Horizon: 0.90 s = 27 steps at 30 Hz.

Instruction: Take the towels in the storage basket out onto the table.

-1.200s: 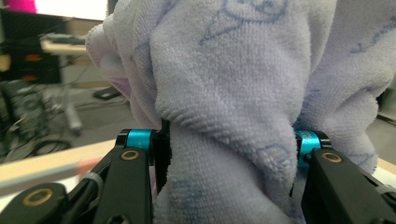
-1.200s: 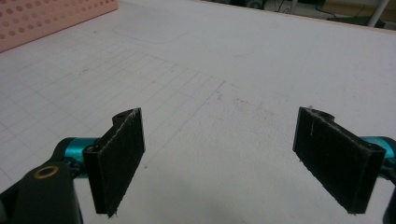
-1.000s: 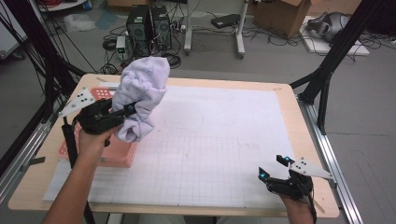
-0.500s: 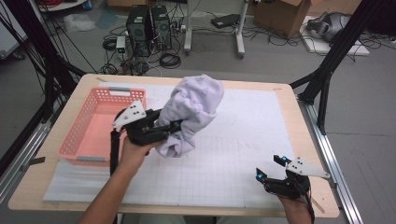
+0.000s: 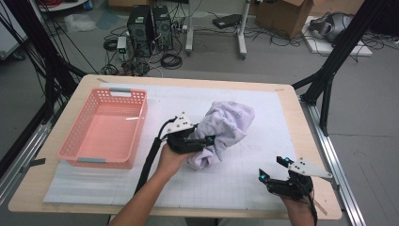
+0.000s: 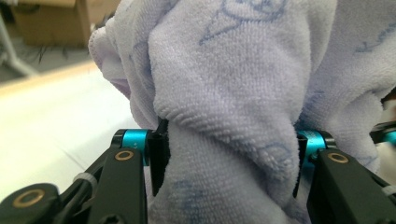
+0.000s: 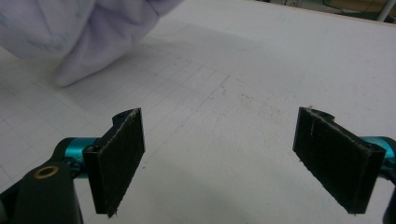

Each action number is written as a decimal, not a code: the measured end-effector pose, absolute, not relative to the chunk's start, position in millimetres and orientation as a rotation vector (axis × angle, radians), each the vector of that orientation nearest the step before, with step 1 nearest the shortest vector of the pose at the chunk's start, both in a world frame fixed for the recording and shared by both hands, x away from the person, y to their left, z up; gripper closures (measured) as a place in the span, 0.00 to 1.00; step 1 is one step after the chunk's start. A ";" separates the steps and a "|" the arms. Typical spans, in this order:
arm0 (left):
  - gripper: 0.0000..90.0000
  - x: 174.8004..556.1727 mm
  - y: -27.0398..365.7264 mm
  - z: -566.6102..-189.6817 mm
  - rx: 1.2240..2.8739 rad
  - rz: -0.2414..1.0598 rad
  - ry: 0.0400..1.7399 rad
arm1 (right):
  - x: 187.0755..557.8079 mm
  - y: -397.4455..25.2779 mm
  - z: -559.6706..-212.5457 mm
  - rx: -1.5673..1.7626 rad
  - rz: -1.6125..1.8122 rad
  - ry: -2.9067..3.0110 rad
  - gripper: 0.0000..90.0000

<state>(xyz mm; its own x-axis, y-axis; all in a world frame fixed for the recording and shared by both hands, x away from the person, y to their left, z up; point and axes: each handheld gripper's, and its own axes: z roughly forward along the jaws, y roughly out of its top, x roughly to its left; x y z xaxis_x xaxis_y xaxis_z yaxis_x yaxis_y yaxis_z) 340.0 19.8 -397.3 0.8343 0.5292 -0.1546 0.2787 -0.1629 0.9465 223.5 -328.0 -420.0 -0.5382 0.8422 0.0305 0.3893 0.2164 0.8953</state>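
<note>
A pale lilac towel (image 5: 227,123) with faint blue prints lies bunched on the white grid mat (image 5: 273,113) near the table's middle. My left gripper (image 5: 207,141) is shut on the towel's near left side. In the left gripper view my left gripper (image 6: 229,158) squeezes a thick wad of the towel (image 6: 233,84) between its jaws. My right gripper (image 5: 271,168) hovers open at the front right, a short way from the towel. In the right gripper view my right gripper (image 7: 217,154) has nothing between its fingers, and the towel (image 7: 84,32) hangs at the upper left.
A salmon plastic basket (image 5: 109,161) with nothing in it stands on the left of the mat. The wooden table edge (image 5: 310,141) runs along the right. Black frame legs, computer cases and cables stand on the floor beyond the table.
My left gripper carried the towel from above the basket to the right and down onto the middle of the mat. My right gripper stayed at the front right.
</note>
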 end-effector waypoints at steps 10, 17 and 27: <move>0.32 354.6 1.4 -422.1 1.798 0.205 0.808 | 224.7 -330.1 -422.9 1.153 1.268 2.044 0.17; 0.25 345.5 27.0 -396.7 1.759 0.305 0.788 | 226.0 -327.6 -423.2 1.153 1.266 2.047 0.17; 0.24 318.8 68.1 -395.2 1.732 0.332 0.761 | 226.2 -325.9 -423.9 1.162 1.256 2.051 0.17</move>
<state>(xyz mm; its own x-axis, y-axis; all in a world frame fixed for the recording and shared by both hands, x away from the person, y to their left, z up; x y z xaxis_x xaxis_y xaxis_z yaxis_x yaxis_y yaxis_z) 318.8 68.1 -395.2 0.7490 0.6423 -0.1627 0.3176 -0.1325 0.9389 226.2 -325.9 -423.9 -0.5332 0.8451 0.0385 0.4187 0.2241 0.8800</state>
